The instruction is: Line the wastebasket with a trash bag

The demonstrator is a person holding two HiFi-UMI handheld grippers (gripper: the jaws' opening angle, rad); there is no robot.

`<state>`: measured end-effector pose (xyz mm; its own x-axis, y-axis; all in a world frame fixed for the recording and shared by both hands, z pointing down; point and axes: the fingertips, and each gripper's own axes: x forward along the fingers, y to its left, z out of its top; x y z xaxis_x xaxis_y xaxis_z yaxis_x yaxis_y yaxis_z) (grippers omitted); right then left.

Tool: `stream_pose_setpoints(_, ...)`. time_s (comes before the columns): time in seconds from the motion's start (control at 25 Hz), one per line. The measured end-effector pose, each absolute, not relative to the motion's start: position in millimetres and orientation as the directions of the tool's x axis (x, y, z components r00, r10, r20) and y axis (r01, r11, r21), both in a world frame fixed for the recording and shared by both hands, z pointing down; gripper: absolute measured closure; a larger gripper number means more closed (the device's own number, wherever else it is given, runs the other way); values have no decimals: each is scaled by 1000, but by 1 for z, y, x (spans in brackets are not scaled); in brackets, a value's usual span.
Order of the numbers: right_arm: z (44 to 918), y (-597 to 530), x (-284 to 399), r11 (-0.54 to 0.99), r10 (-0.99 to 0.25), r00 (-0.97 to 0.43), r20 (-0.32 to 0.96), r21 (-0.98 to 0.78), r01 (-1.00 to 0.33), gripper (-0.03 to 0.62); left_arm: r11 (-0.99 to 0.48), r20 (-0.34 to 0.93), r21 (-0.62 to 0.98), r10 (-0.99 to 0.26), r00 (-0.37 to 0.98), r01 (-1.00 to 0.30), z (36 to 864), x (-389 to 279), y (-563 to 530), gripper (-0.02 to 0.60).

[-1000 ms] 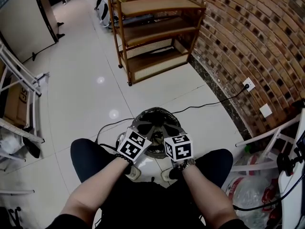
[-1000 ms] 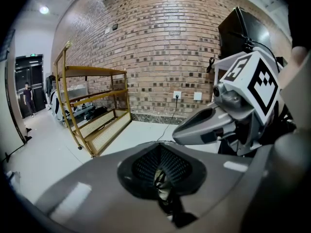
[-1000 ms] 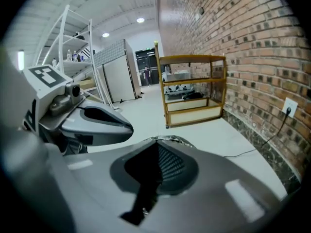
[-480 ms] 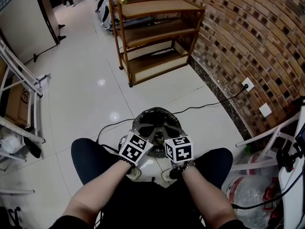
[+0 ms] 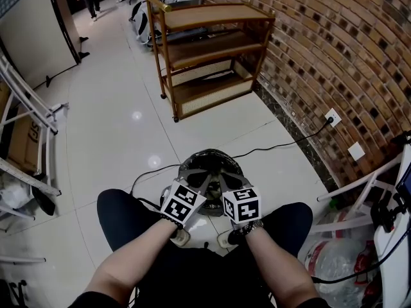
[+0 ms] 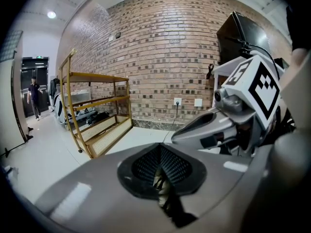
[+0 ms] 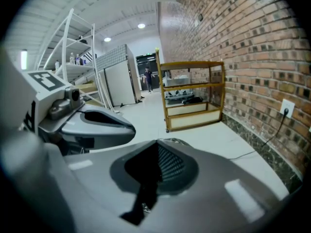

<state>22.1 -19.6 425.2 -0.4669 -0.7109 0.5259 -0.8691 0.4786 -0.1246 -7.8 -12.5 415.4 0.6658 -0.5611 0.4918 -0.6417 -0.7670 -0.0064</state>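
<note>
**Head view.** The wastebasket (image 5: 207,165) stands on the floor (image 5: 122,140), directly ahead of the person's knees (image 5: 122,210). The left gripper (image 5: 203,185) and right gripper (image 5: 223,186) hang side by side over its near rim, almost touching each other. The step in hand appears to be spreading the trash bag's mouth over that rim.

To do it well:
- Draw the two grippers apart along the rim.
- Keep the film taut and fold it outward over the edge.
- Avoid dragging the basket onto the cable (image 5: 270,147) behind it.

The marker cubes (image 5: 183,202) cover the jaw tips and the near rim. Glossy grey patches inside the basket may be bag film, but this is not certain.

**Left gripper view.** The left gripper's (image 6: 159,171) jaws are closed, pads meeting. A thin mottled sliver shows in the seam. Whether it is film or background cannot be told. The basket lies below the frame.

**Right gripper view.** The right gripper's (image 7: 158,171) jaws are likewise closed. A dark strip runs down the seam, and its nature is unclear.
</note>
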Motion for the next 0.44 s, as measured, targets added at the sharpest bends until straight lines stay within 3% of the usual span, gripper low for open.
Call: stream_pose_setpoints(0.44, 424, -20, 21, 484, -711, -468, 525, -117, -867, 594, -770, 499, -20, -560, 661, -638, 417, -8, -15, 580)
